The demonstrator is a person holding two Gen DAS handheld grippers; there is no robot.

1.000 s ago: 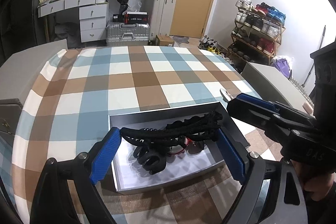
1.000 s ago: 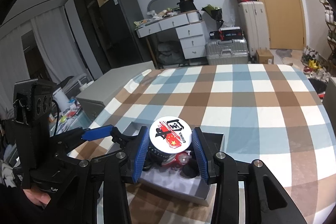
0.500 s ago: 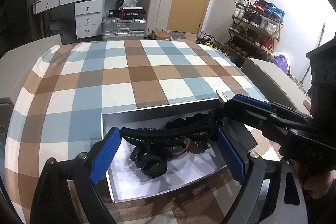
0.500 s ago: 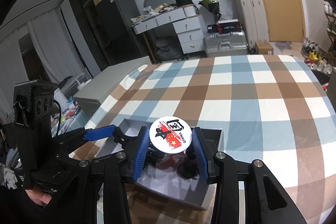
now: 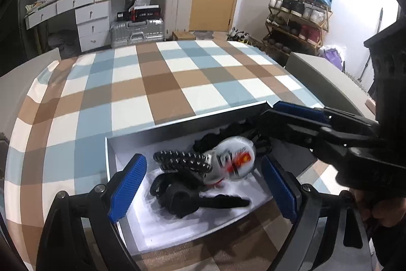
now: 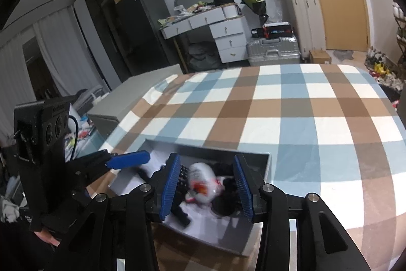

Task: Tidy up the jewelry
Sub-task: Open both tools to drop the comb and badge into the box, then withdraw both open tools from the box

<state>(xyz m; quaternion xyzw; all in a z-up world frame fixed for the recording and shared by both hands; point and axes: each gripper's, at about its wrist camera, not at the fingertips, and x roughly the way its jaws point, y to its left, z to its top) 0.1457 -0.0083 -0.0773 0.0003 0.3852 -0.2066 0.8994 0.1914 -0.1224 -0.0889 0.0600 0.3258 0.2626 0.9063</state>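
A grey box (image 5: pixel 187 123) with a white floor sits on the checked tablecloth (image 5: pixel 165 83). Inside lie black studded bands (image 5: pixel 182 161), other black pieces (image 5: pixel 177 197) and a round white badge (image 5: pixel 236 159) with red print, blurred. My left gripper (image 5: pixel 203 186) hovers over the box, open, with nothing pressed between its pads. My right gripper (image 6: pixel 206 184) is over the same box (image 6: pixel 210 149); its jaws are opening and the blurred badge (image 6: pixel 203 182) sits below, clear of both pads. The right gripper (image 5: pixel 281 118) reaches in from the right in the left wrist view.
The cloth beyond the box (image 6: pixel 291 106) carries nothing. Grey furniture flanks the table at the right (image 5: pixel 327 78) and left (image 6: pixel 132 95). Suitcases (image 5: pixel 137 29), a white dresser (image 5: pixel 88 17) and a shoe rack (image 5: pixel 297 14) stand behind. A hand (image 5: pixel 380 210) holds the right gripper.
The badge has left the right gripper's pads and dropped into the box as the jaws widened. The black band seen across the left fingertips now lies lower in the box.
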